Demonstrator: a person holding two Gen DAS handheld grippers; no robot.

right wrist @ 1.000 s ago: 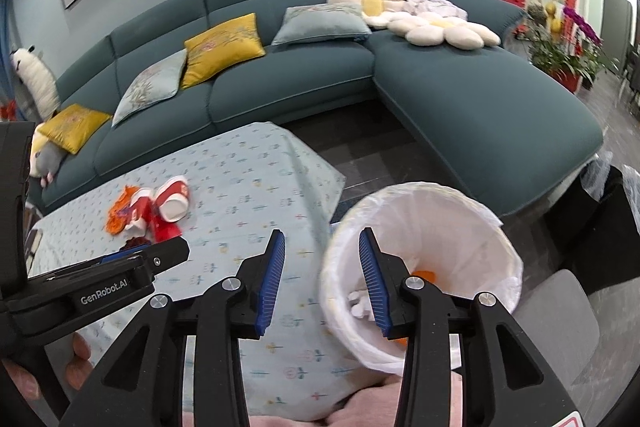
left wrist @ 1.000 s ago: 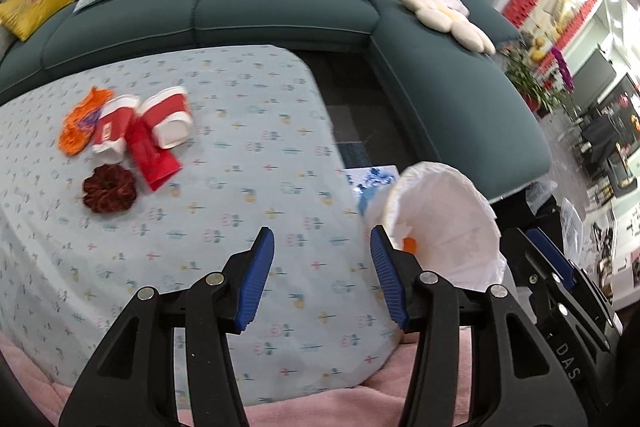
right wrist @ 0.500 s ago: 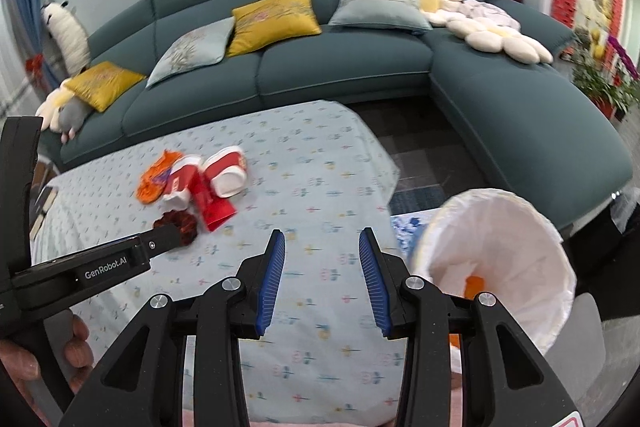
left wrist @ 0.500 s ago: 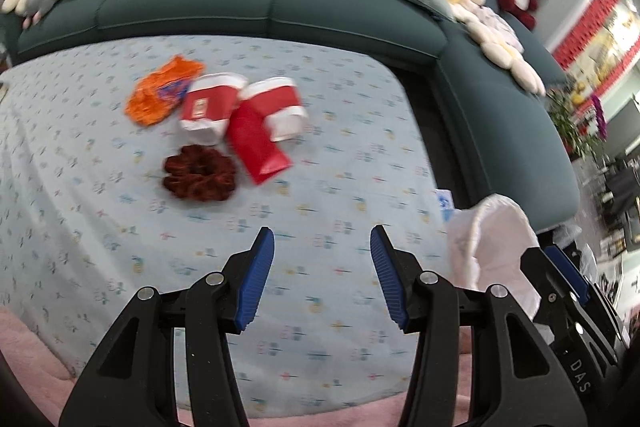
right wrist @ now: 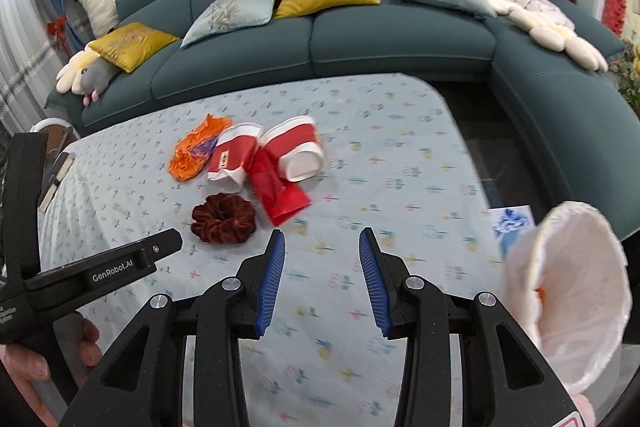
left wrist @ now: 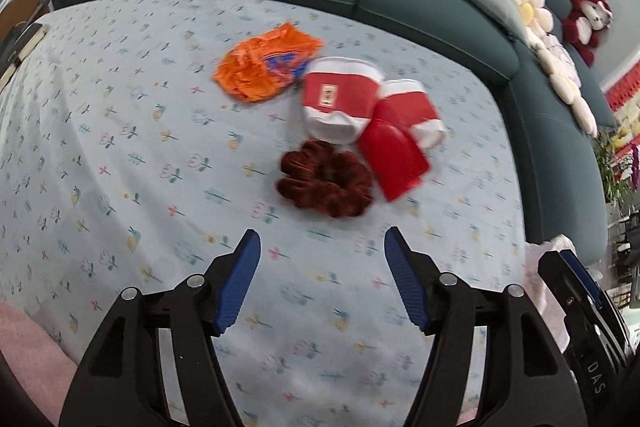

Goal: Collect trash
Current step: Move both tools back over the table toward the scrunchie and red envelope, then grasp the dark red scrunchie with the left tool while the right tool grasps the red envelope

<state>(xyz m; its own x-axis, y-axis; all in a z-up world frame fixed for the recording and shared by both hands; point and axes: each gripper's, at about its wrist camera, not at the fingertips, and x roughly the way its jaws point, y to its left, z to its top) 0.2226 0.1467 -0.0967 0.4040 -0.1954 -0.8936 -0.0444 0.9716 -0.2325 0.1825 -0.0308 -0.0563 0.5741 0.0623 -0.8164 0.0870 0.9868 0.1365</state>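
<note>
- Above the surface (left wrist: pixel 120 131), my left hand-held gripper (left wrist: pixel 322 267) was opening, nothing between its jaws (scrunchie (left wrist: pixel 325 183) just beyond).
- My right hand-held gripper (right wrist: pixel 322 267) hung spread, empty.

Pale blue flowered tablecloth (left wrist: pixel 120 155) — orange wrapper (left wrist: pixel 264 67), red-and-white cups (left wrist: pixel 340 103), dark red scrunchie (left wrist: pixel 324 183) — teal sofa (right wrist: pixel 360 39).

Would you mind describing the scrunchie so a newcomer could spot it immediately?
On the floral tablecloth in front of the teal sofa lies a small cluster of litter. The scrunchie sits at its near edge: a dark maroon, ruffled velvet ring, unlike the red-and-white paper cups and orange wrapper behind it.
</note>
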